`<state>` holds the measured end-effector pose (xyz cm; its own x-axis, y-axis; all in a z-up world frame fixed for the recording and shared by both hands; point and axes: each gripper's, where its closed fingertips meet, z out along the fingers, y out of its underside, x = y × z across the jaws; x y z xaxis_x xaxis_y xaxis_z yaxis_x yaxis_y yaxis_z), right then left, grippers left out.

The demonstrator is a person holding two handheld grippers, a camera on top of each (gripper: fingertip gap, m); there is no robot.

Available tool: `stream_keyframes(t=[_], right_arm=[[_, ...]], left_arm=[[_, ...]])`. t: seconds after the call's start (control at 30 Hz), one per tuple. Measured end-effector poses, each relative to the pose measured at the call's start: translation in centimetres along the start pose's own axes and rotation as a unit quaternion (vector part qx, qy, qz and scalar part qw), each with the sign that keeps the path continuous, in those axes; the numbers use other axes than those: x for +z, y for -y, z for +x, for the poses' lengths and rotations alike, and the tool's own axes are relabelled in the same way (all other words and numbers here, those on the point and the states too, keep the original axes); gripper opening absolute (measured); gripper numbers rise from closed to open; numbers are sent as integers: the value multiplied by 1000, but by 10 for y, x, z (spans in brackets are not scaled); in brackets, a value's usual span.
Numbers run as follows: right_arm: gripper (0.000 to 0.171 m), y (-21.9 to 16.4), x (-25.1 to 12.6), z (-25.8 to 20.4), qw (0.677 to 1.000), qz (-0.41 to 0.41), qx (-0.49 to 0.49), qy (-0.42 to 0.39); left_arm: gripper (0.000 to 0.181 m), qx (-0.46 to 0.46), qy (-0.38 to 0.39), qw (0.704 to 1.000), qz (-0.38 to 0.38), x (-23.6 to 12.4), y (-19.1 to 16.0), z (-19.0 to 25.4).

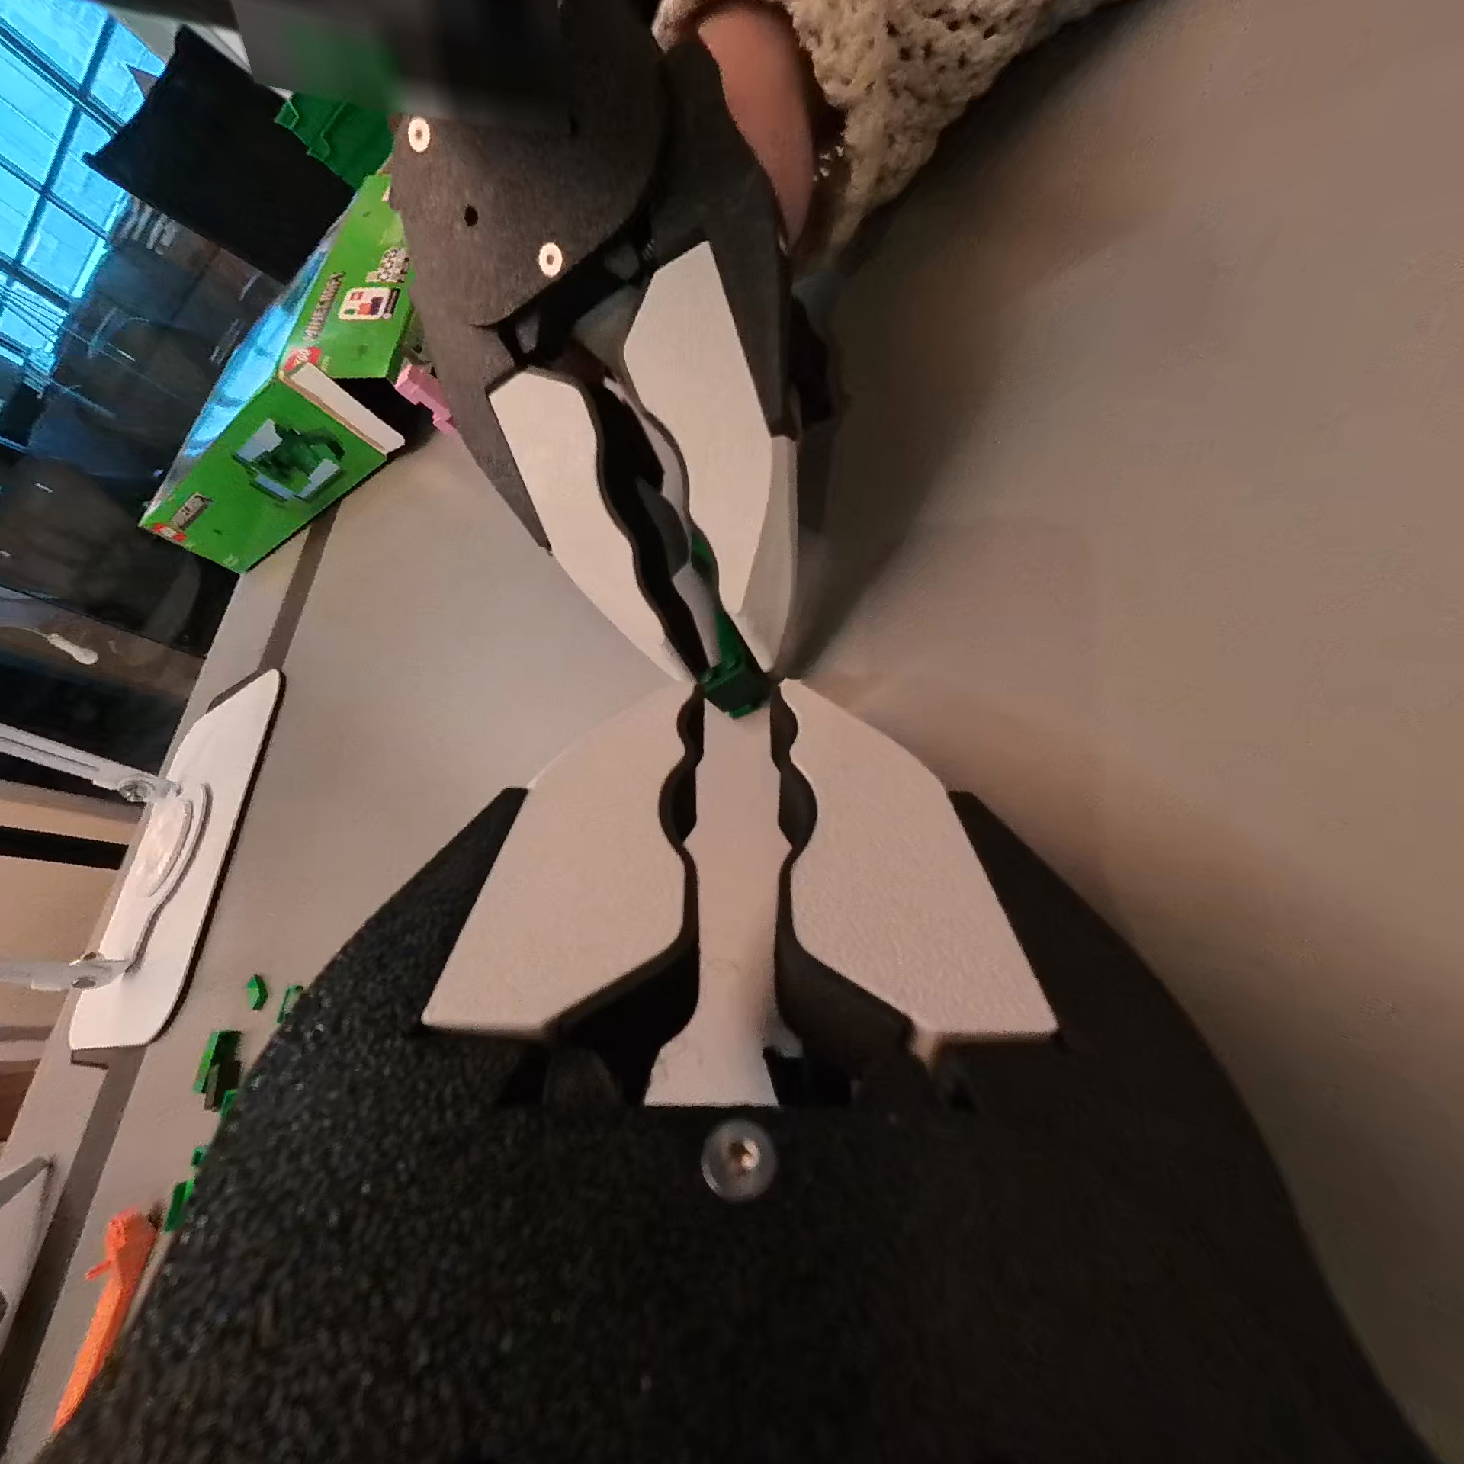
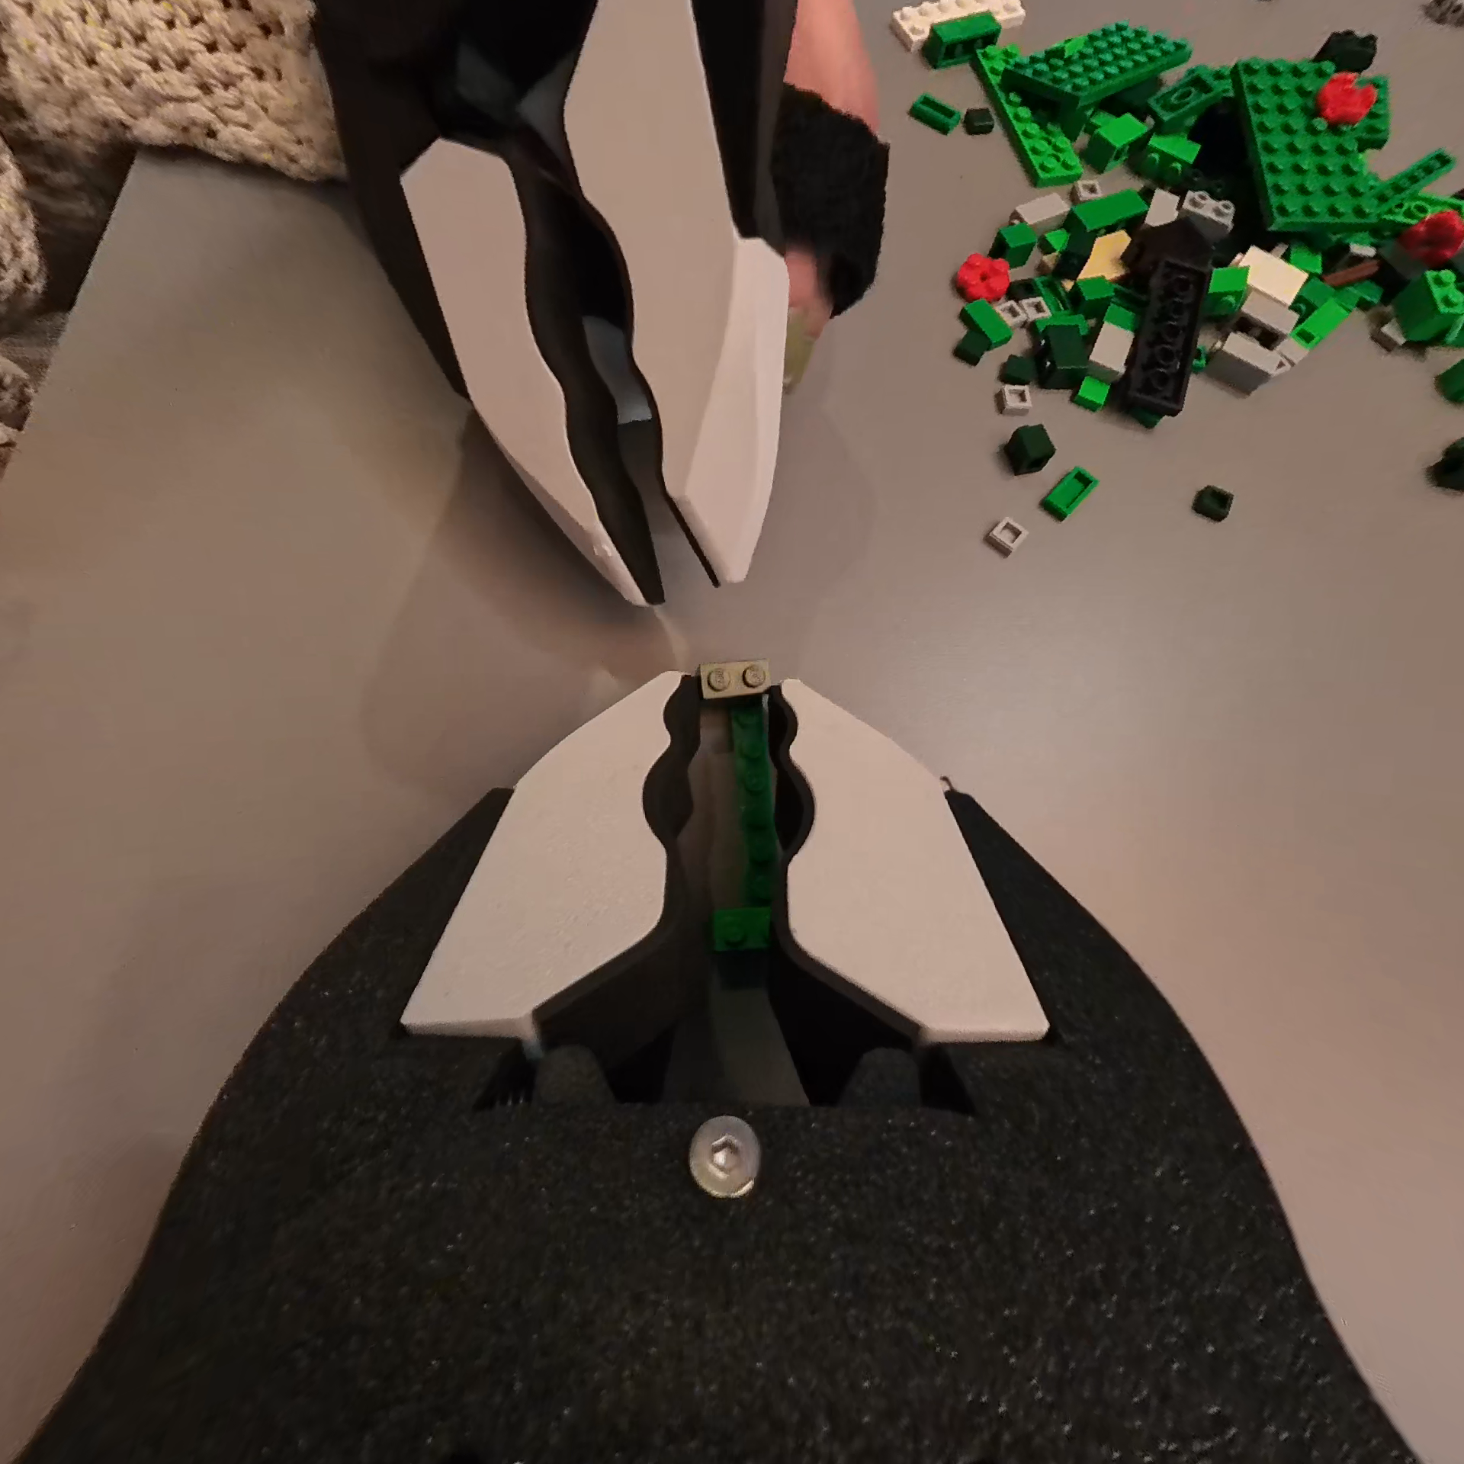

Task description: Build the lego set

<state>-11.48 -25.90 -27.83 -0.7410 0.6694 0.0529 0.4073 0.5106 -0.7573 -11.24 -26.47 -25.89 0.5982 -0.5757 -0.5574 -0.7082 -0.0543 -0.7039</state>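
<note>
Green strip [image 2: 751, 824] lies lengthwise along your right gripper [image 2: 733, 689], clamped; your left gripper [image 2: 681, 586], nearly closed and empty, faces its tan-capped tip [image 2: 733, 680].

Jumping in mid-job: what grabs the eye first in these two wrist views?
The right gripper grips a long green lego strip capped by a tan two-stud plate, tip to tip with the left gripper. A pile of loose bricks sprawls upper right; a green set box sits at the table's far edge.
</note>
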Motion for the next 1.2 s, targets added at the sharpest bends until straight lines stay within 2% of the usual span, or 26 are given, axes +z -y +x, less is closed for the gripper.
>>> stream_keyframes(t=[0.47, 0.7, 1.2], right_arm=[[16, -3, -3, 4, 991, -89, 69, -69], [16, -4, -3, 4, 985, -109, 106, -83], [16, -2, 1, 3, 984, -149, 62, -70]], left_arm=[[15, 6, 2, 1000, -24, 5, -8, 0], [14, 6, 1, 1000, -25, 6, -9, 0], [20, 19, -5, 1000, -24, 18, -1, 1]])
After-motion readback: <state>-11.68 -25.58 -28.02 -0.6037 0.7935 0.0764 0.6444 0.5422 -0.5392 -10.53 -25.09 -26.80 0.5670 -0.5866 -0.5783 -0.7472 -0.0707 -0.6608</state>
